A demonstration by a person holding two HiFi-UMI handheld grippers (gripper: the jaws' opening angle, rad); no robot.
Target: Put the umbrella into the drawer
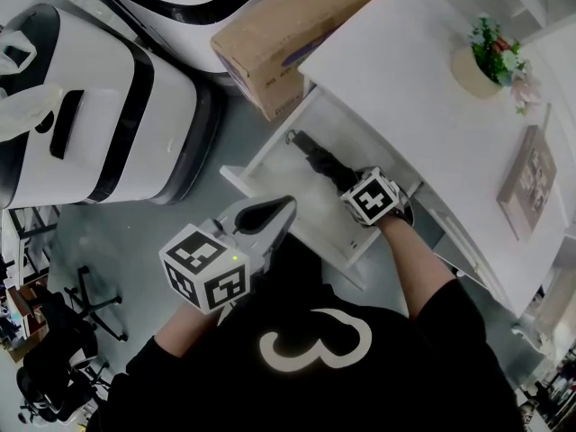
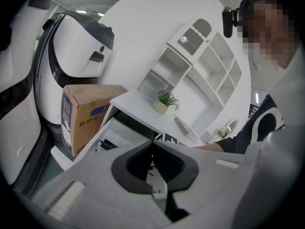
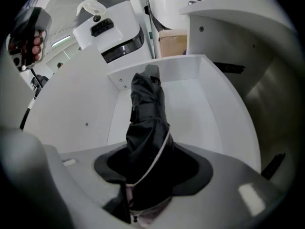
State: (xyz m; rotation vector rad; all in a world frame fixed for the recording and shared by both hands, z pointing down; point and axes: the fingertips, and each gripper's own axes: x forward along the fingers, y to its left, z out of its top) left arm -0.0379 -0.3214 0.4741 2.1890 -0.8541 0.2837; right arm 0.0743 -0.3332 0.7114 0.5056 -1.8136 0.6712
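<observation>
A folded black umbrella (image 1: 317, 160) lies slanted in the open white drawer (image 1: 262, 157), its strap end toward the far corner. My right gripper (image 1: 357, 190) is shut on the umbrella's near end, and it points steeply down into the drawer. In the right gripper view the umbrella (image 3: 147, 113) runs from between the jaws of the right gripper (image 3: 150, 157) out over the drawer floor (image 3: 202, 106). My left gripper (image 1: 281, 207) hovers in front of the drawer's near edge. Its jaws meet at the tips with nothing between them, as the left gripper view (image 2: 152, 144) shows.
The drawer slides out from under a white desk (image 1: 423, 124) that carries a potted plant (image 1: 490, 54) and a flat framed picture (image 1: 527, 182). A cardboard box (image 1: 288, 27) stands beside the drawer's far end. A big white and black machine (image 1: 99, 106) stands at the left.
</observation>
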